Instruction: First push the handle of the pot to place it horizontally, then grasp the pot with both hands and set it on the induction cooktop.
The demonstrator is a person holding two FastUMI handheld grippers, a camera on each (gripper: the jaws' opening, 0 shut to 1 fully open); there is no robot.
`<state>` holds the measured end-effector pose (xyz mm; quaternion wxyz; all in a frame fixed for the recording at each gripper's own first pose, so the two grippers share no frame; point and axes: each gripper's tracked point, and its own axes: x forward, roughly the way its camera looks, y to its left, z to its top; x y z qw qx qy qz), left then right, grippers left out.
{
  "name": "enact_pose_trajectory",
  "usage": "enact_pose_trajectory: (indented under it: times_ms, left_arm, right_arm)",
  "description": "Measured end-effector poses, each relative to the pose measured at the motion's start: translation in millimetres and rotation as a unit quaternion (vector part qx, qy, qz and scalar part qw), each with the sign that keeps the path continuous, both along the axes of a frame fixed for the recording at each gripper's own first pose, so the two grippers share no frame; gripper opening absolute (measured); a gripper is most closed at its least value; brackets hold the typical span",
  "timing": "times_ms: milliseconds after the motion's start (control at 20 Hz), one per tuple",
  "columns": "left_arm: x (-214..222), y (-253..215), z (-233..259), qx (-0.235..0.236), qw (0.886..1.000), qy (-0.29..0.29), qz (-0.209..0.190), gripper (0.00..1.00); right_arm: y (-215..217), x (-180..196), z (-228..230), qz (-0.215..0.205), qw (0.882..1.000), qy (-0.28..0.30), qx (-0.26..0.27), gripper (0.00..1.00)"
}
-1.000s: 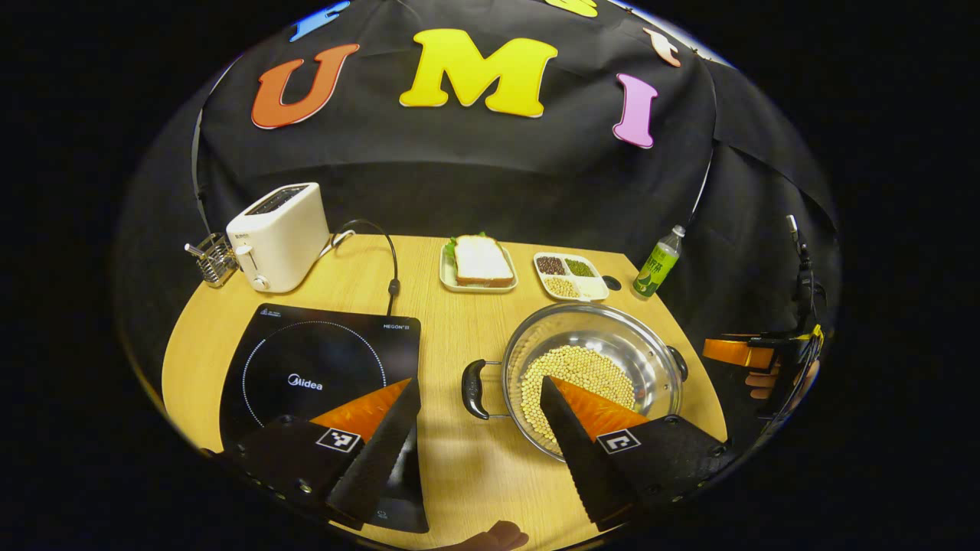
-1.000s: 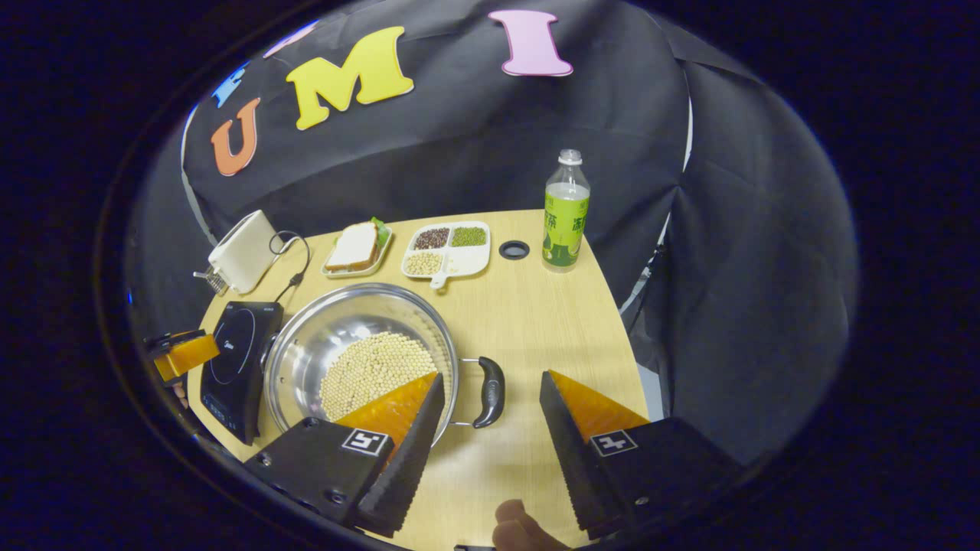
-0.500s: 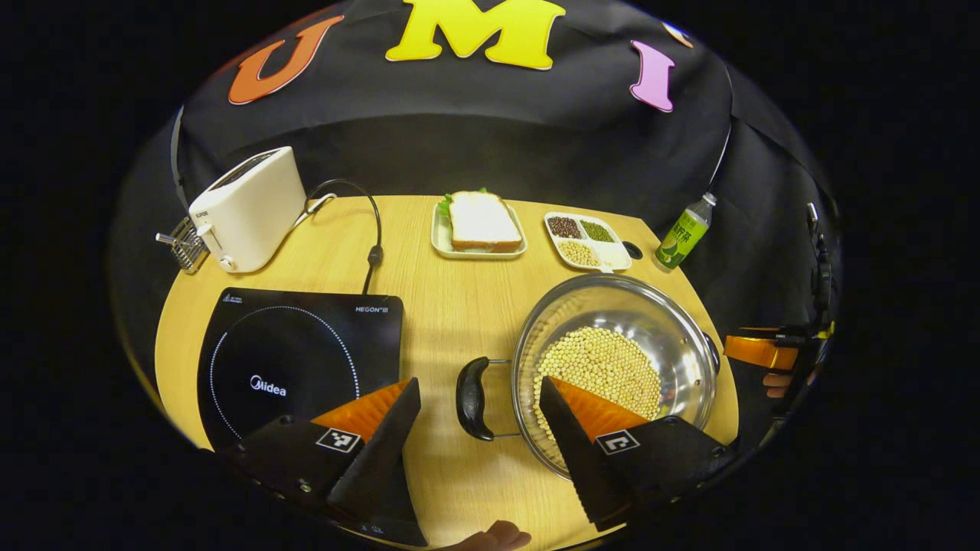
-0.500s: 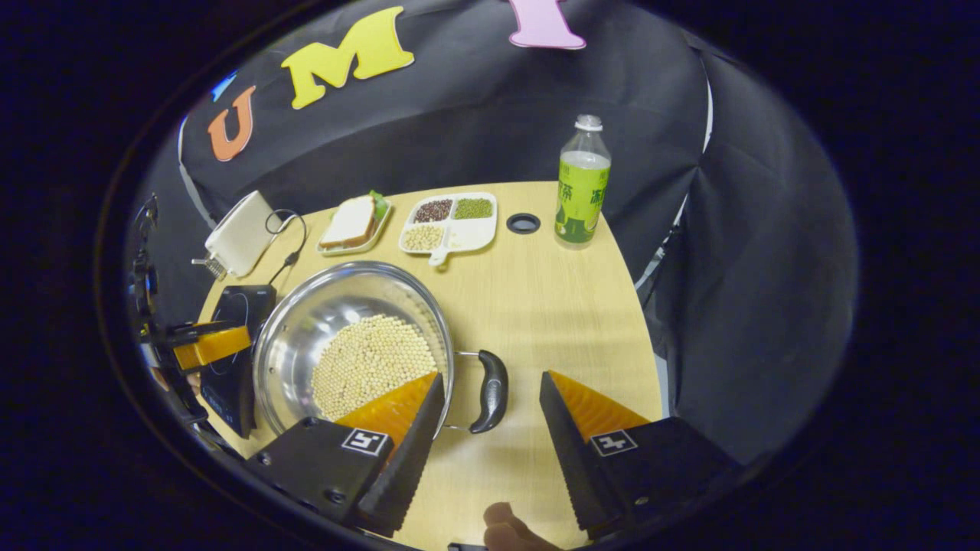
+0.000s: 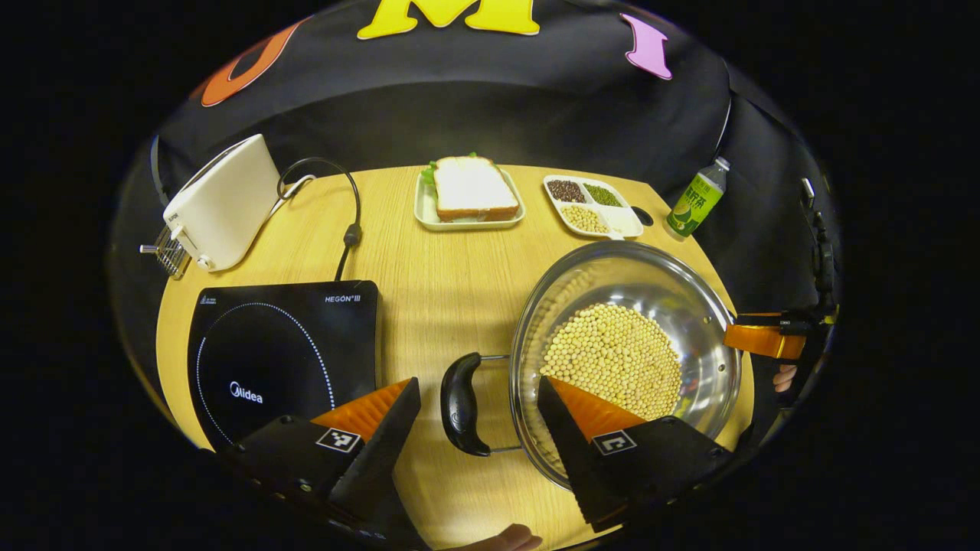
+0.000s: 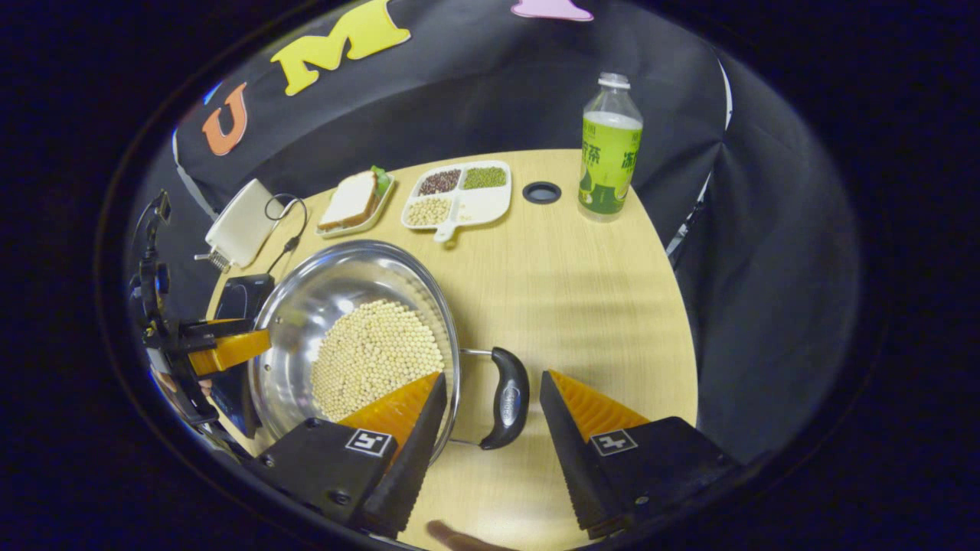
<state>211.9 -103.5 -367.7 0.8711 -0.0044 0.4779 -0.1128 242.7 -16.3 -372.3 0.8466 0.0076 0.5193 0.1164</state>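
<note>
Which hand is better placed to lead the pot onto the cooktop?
Left: the left tongs, open, straddle the steel pot's black handle facing the black induction cooktop; right tongs straddle the far handle.

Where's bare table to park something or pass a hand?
Free: the strip between cooktop and pot, and the stretch between pot and bottle. Crowded: the back edge, with toaster, sandwich plate and bean tray.

I see a polished, mirror-bright steel pot (image 5: 689, 306), its glossy black plastic handle (image 5: 459, 404), glassy black induction cooktop (image 5: 283, 344), matt pale wood-grain table (image 5: 444, 268), smooth white plastic toaster (image 5: 222, 203).
</note>
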Motion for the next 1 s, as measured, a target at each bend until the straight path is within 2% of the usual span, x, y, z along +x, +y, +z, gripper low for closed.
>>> enact_pose_trajectory:
  times_ms: [50,100,200,250,300,350,500,550,600,650,750,800,850,950,1000]
  left_arm:
    - [-0.7,0.3,-2.1,0.0,1.0,0.01,-0.001,0.77]
    - [0.4,2.6,-2.7,0.004,1.0,0.015,0.002,0.84]
    - [-0.3,0.0,-7.8,-0.003,1.0,0.022,0.005,0.73]
    - [-0.2,-0.3,-5.5,-0.008,1.0,0.018,0.006,0.73]
    - [0.6,-0.4,-4.7,-0.008,1.0,0.012,0.01,0.72]
    - [0.8,0.4,-4.8,-0.006,1.0,0.007,0.012,0.69]
    - [1.0,-1.2,-2.4,0.008,1.0,-0.011,0.007,0.69]
    - [0.6,-1.8,-5.1,0.009,1.0,-0.01,0.008,0.63]
    - [-0.3,-1.1,-4.8,0.008,1.0,-0.01,0.008,0.63]
    - [-0.3,-1.2,-5.2,0.005,1.0,-0.011,0.012,0.52]
    - [0.1,-1.7,-4.8,-0.002,1.0,-0.016,0.018,0.73]
    - [-0.3,-1.2,-4.5,-0.002,1.0,-0.018,0.018,0.62]
    - [1.1,-1.5,-4.4,-0.003,0.999,-0.022,0.023,0.73]
    - [0.2,-2.1,-3.5,0.0,0.999,-0.023,0.026,0.72]
    - [-0.6,-1.2,-3.2,0.005,0.999,-0.026,0.025,0.61]
  right_arm:
    - [3.0,-1.5,-1.1,0.002,1.0,0.01,0.006,0.8]
    - [4.9,0.4,-1.5,0.001,1.0,0.014,0.011,0.79]
    - [4.6,-1.8,2.8,0.001,1.0,0.012,0.014,0.7]
    - [5.1,-2.8,5.3,0.003,1.0,0.007,0.018,0.67]
    - [3.8,-1.7,6.4,-0.004,1.0,0.0,0.021,0.71]
    - [2.6,-2.0,6.2,-0.008,1.0,-0.003,0.025,0.62]
    - [2.1,-2.0,5.9,-0.011,0.999,-0.011,0.035,0.65]
    - [2.8,0.2,5.2,-0.015,0.999,-0.016,0.04,0.63]
    - [3.7,1.1,3.7,-0.019,0.999,-0.018,0.044,0.63]
    - [4.1,1.8,2.1,-0.024,0.998,-0.018,0.048,0.63]
    - [4.8,1.0,1.0,-0.023,0.998,-0.026,0.05,0.63]
    - [4.5,1.4,0.9,-0.021,0.998,-0.031,0.049,0.63]
    - [4.3,0.6,1.1,-0.022,0.998,-0.029,0.049,0.61]
    - [4.7,-0.5,0.6,-0.02,0.998,-0.027,0.044,0.58]
    - [5.3,-0.9,1.4,-0.024,0.998,-0.026,0.044,0.58]
